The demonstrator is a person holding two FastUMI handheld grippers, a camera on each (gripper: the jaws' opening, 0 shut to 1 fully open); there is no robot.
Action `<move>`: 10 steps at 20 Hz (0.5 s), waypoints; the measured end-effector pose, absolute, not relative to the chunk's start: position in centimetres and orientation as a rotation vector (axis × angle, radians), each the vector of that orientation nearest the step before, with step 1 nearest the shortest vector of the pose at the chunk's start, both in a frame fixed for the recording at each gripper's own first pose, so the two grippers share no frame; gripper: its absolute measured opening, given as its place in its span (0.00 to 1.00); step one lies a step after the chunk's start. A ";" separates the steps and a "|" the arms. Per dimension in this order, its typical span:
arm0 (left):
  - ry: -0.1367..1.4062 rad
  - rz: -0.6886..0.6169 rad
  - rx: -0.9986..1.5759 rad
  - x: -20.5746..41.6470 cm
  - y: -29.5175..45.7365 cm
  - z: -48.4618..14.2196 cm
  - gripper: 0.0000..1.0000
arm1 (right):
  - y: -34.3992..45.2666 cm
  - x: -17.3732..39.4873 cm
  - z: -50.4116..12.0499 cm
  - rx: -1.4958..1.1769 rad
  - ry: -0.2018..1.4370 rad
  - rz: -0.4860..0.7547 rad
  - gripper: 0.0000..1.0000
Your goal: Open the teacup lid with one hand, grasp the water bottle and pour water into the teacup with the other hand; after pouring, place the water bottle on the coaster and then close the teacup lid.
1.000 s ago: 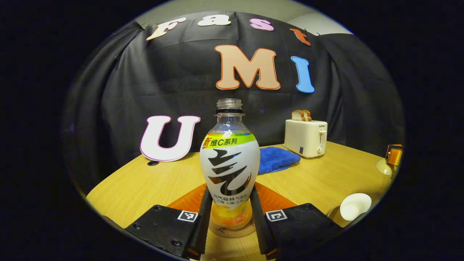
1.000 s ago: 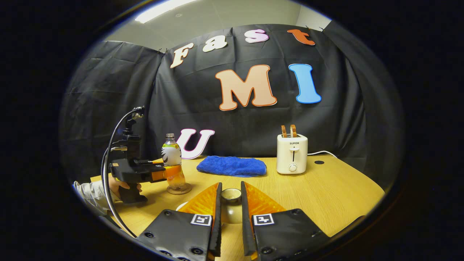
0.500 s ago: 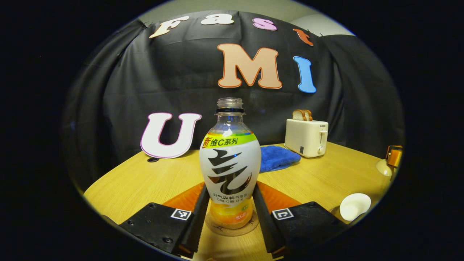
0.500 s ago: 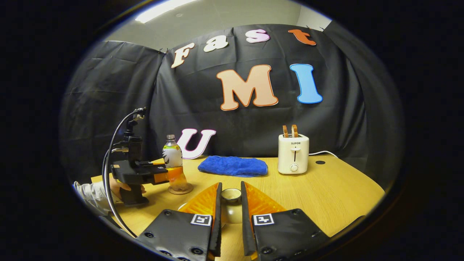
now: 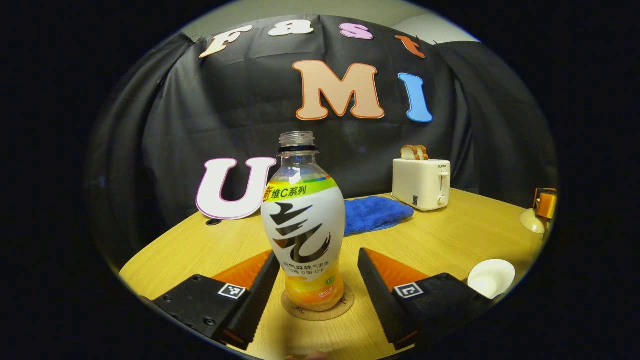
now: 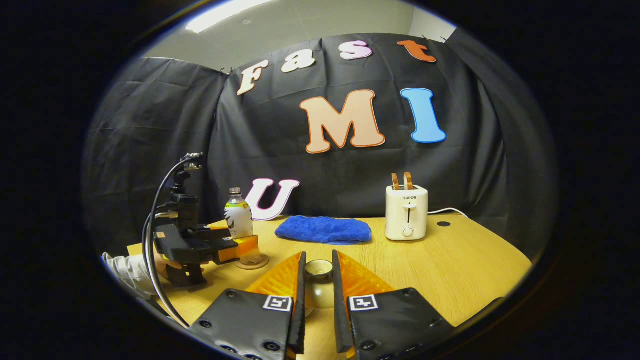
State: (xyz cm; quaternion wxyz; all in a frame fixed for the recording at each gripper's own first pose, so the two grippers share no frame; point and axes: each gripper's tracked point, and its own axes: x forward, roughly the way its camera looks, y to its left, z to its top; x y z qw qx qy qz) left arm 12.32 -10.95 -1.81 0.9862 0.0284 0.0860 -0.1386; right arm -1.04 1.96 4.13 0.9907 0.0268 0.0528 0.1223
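- The left gripper (image 5: 316, 280) has its fingers spread wide, one on each side of the clear plastic water bottle with the white-and-green label and orange drink at the bottom (image 5: 304, 235) — neither finger touches it, so the bottle stands on its own.
- That bottle sits upright on the round cork coaster (image 5: 318, 306), cap off, neck open. Parked there, I'd say the pouring is done and this is the set-down the task asks for.
- In the right gripper view the left gripper (image 6: 235, 246) shows just beside the bottle (image 6: 238, 220) on the light wooden table (image 6: 450, 260).
- The right gripper (image 6: 318, 280) is closed on the pale ceramic teacup lid with a round knob (image 6: 318, 282), both fingers pressed against its sides — held ready, it seems, for the last step.
- The small white ceramic teacup (image 5: 490, 278) stands open near the table's right edge in the left gripper view, well apart from the bottle.
- Further back: a blue folded towel (image 6: 324, 230) and a cream toaster with bread slices in it (image 6: 406, 218).
- Next, by my reckoning: lid back onto the cup.
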 end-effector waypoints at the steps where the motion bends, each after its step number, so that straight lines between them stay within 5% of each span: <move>1: 0.172 -0.272 0.057 12.0 -10.8 -1.8 0.95 | 1.9 -0.9 4.2 0.060 0.101 0.246 0.29; 10: 0.093 -0.215 0.079 8.1 -8.4 0.2 0.96 | 5.2 -1.1 3.5 0.099 0.101 0.302 0.28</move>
